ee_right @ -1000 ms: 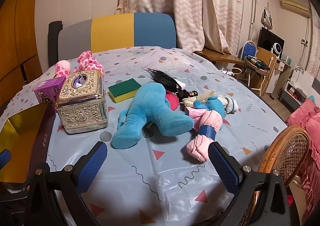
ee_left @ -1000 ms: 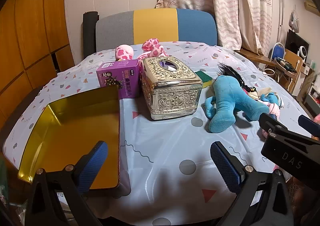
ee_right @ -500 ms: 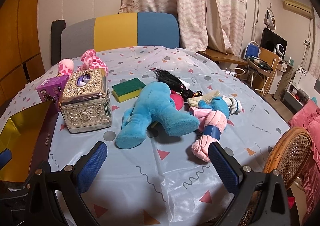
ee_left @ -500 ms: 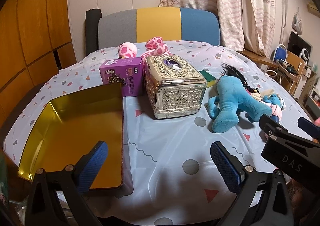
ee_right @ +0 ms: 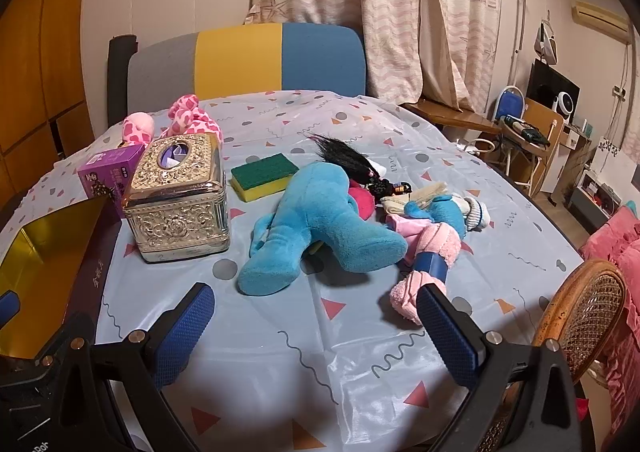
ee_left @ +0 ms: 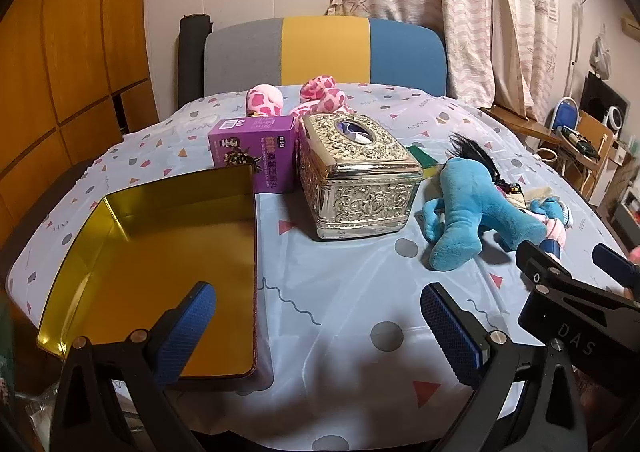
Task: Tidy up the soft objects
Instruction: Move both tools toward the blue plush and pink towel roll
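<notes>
Right wrist view: right gripper is hovering wide open, holding nothing; blue plush toy is lying at 12 o'clock. Left gripper likewise spread, empty, gold tray sitting at 10 o'clock.

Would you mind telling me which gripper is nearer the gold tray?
Left. The left gripper hangs at the gold tray's near edge; the right gripper faces the blue plush toy.

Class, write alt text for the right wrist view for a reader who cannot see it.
An open right tool hovers over a patterned tablecloth, aimed at a blue plush toy lying among pink soft items. To the left sit a silver tissue box, a sponge and a gold tray.
</notes>
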`<act>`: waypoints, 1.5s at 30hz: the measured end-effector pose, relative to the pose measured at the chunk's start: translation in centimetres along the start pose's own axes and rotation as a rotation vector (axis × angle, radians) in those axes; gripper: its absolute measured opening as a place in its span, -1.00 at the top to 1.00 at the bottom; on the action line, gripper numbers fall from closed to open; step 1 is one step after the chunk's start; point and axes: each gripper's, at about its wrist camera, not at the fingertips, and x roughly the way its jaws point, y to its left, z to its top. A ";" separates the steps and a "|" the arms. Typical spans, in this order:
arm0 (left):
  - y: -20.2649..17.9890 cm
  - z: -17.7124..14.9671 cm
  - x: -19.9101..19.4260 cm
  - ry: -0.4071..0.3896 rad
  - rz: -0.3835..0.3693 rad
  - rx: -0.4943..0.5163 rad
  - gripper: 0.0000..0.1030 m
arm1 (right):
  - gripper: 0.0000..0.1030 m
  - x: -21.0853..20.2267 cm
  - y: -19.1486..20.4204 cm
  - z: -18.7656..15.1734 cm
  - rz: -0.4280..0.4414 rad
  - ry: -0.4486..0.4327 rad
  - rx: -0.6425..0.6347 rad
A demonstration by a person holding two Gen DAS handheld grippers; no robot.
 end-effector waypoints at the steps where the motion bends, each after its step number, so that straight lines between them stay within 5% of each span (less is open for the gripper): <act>1: 0.0 0.0 0.0 0.001 -0.001 0.001 -0.99 | -1.00 0.1 0.0 0.0 0.002 0.002 0.001; 34: -0.6 0.0 0.6 0.020 -0.009 0.024 -0.99 | -1.00 0.9 -0.8 0.1 0.005 0.018 0.007; 45: -2.9 2.9 2.7 0.113 -0.289 0.068 -0.99 | -1.00 2.1 -8.6 3.5 -0.026 0.030 0.149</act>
